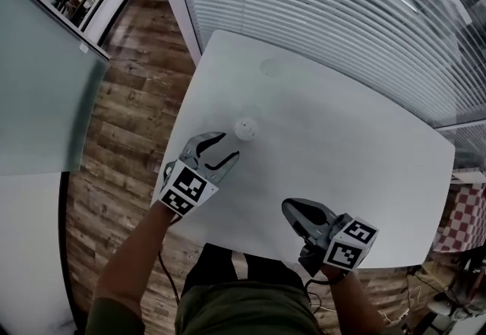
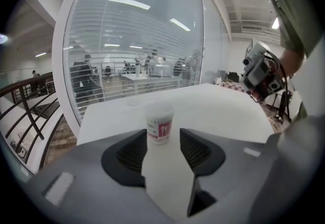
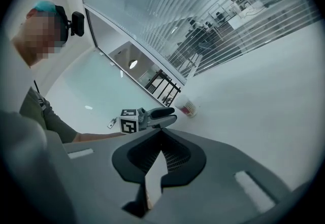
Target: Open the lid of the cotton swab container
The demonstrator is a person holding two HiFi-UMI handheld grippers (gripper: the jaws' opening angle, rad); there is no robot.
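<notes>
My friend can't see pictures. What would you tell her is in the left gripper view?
A small white cotton swab container with a red label stands upright, lid on, on a white table. It shows untouched between the open jaws of the left gripper. Behind it is a window with blinds.

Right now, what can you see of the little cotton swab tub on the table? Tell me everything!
The cotton swab container is a small round tub, whitish and plastic-looking, with a red-and-white label on its side. Its pale lid is on and closed. It stands upright on the white table. The left tool points at it with jaws apart, just short of it. Only the table touches it.
</notes>
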